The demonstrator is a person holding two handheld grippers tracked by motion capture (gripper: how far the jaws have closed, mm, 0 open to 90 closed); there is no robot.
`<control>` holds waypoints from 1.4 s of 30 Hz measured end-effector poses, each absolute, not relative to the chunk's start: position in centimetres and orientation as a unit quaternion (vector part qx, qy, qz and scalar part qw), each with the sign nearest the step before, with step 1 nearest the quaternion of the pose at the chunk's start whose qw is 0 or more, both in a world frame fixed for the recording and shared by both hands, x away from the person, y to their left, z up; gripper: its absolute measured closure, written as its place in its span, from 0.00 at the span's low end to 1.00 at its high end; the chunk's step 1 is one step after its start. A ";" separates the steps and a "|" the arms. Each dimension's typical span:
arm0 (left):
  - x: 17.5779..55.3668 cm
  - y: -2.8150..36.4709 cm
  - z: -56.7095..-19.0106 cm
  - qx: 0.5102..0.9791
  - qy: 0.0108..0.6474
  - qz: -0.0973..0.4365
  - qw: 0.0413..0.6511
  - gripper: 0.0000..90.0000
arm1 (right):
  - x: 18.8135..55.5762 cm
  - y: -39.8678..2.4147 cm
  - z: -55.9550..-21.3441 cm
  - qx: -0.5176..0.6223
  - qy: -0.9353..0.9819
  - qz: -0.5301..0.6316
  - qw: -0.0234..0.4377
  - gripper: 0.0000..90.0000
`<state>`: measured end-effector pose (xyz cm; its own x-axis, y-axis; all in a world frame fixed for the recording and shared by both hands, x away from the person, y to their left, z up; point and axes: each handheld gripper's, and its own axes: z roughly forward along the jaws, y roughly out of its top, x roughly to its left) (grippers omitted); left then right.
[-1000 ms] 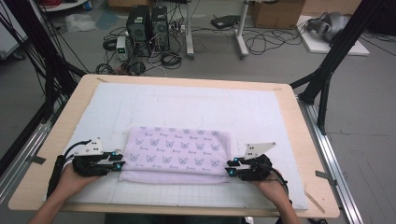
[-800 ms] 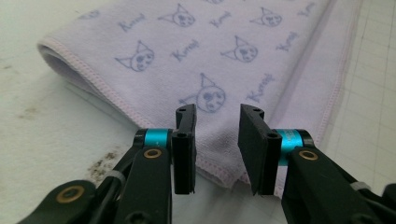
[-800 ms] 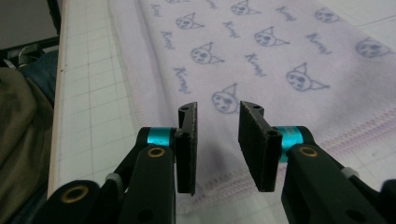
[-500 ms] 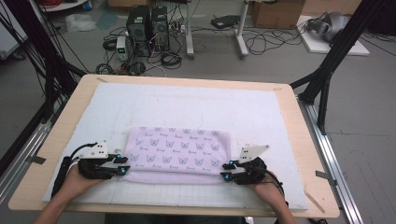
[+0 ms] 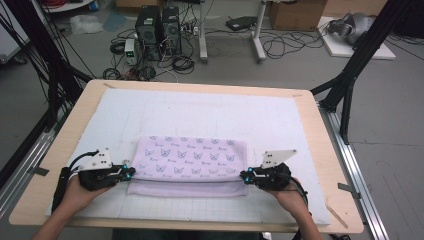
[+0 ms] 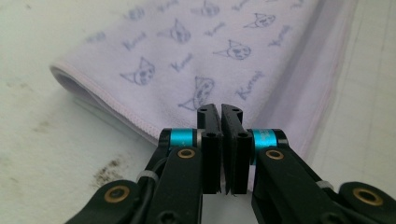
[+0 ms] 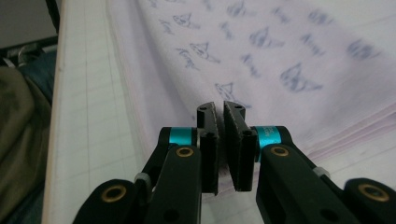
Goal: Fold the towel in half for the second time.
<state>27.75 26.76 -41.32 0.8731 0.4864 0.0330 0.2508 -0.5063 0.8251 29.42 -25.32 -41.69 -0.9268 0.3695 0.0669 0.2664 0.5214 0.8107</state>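
Cables and computer towers (image 5: 159, 25) clutter the floor beyond the white-matted surface (image 5: 210, 115), where a folded lilac towel (image 5: 190, 162) lies near the front edge. Each hand-held gripper, left (image 5: 131, 171) and right (image 5: 243, 175), has just been closing on a towel end; whether cloth is pinched stays hidden behind the nearly touching jaws.

Left gripper (image 6: 220, 113) jaws just closed, pinching folded lilac towel (image 6: 187, 60) edge; white mat (image 6: 42, 140) beneath.
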 end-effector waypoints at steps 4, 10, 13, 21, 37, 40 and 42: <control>26.9 26.6 -39.8 0.855 0.204 0.138 0.456 0.96 | 29.1 -25.7 -40.1 0.175 0.864 0.468 0.069 0.94; 25.3 26.6 -41.5 0.865 0.201 0.106 0.448 0.89 | 27.5 -25.6 -41.8 0.174 0.873 0.455 0.023 0.85; 25.2 26.4 -42.1 0.867 0.206 0.102 0.442 0.78 | 27.2 -25.6 -42.5 0.177 0.871 0.458 0.023 0.82; 25.5 25.3 -43.8 0.886 0.193 0.098 0.410 0.78 | 27.2 -24.3 -43.3 0.167 0.883 0.437 0.016 0.74; 24.5 25.7 -43.8 0.883 0.195 0.095 0.417 0.87 | 26.6 -24.5 -44.3 0.169 0.886 0.431 -0.013 0.81; 24.8 25.9 -43.5 0.874 0.208 0.098 0.427 0.77 | 26.7 -24.8 -43.4 0.175 0.875 0.451 -0.002 0.70; 25.2 26.0 -42.9 0.869 0.212 0.106 0.434 0.73 | 27.2 -25.2 -42.6 0.183 0.866 0.464 0.008 0.66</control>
<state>25.23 26.03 -42.90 0.8877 0.4603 0.0014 0.2758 -0.5344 0.7990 27.21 -25.23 -42.55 -0.9325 0.3256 0.1563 0.3103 0.5012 0.8078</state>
